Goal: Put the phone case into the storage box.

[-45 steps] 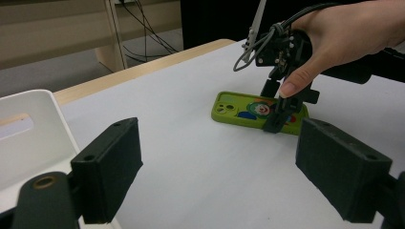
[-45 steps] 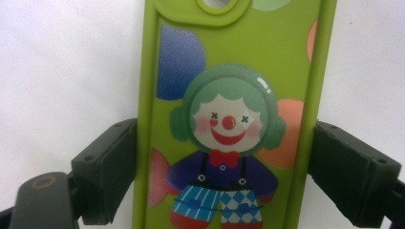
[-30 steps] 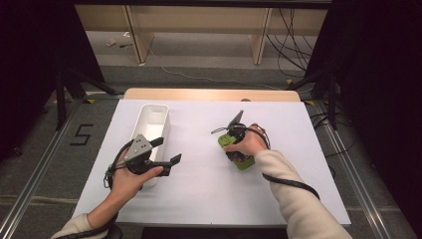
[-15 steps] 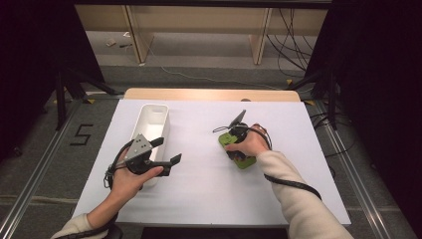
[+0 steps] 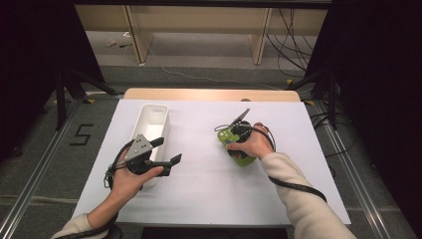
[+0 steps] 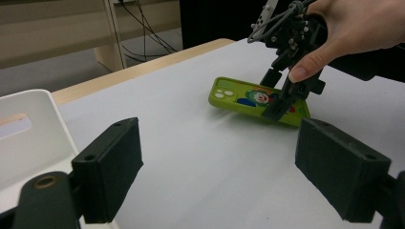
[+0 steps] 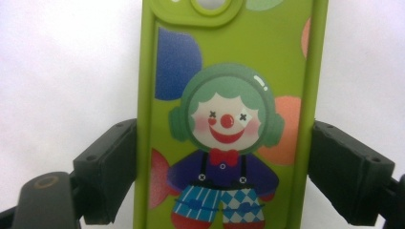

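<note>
R claw (image 7: 224, 171) wide, straddling green phone case (image 7: 229, 95), pads not touching; L claw (image 6: 219, 176) wide, empty. Risk: off-centre close skews case on counter (image 5: 199, 189).

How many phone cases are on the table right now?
1. A green phone case lies flat on the white table, right of the white bin. The right gripper straddles it, one jaw on each long side. The bin's inside is partly hidden, so another could be there.

The left gripper (image 6: 224, 176) is open over the white bench (image 6: 191, 157), nothing between its fingers (image 6: 107, 174). Ahead, the green phone case (image 6: 243, 100) lies flat; the right gripper (image 6: 282, 102) straddles it from above. A white bin (image 6: 33, 138) stands left.
</note>
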Tool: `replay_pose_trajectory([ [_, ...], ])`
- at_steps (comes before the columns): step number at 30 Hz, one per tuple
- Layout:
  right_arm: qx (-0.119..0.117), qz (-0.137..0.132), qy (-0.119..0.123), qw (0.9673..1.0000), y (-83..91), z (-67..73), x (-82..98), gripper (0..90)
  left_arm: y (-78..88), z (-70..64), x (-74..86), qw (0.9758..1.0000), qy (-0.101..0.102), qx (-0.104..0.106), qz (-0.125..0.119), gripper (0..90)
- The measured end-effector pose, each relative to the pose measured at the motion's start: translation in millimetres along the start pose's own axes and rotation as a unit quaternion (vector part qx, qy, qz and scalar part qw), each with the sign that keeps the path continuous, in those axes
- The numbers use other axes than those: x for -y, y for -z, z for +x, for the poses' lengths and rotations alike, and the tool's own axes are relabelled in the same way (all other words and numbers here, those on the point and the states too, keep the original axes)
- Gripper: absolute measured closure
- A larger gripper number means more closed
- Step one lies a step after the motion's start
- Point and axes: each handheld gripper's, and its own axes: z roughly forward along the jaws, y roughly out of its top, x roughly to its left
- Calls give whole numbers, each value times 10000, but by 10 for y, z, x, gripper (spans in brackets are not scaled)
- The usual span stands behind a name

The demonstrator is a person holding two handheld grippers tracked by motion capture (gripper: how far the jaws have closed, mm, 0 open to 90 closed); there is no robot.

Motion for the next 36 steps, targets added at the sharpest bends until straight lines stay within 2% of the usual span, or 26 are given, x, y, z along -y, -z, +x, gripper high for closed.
replay_pose_trajectory([
  [11,-114,-543,121,9984,83,-40,120,166,-3,0,0,10000,7,2,1,156],
  [18,-218,-1012,261,9943,131,-62,196,166,-3,2,0,10000,10,1,-3,156],
  [23,-281,-1437,396,9884,182,-92,265,166,-2,6,0,10000,4,1,-4,156],
  [25,-321,-1642,468,9848,200,-106,291,166,-2,3,0,10000,14,-2,-6,156],
  [36,-531,-2453,455,9669,323,-135,434,165,4,10,-5,10000,9,-3,-19,156],
])
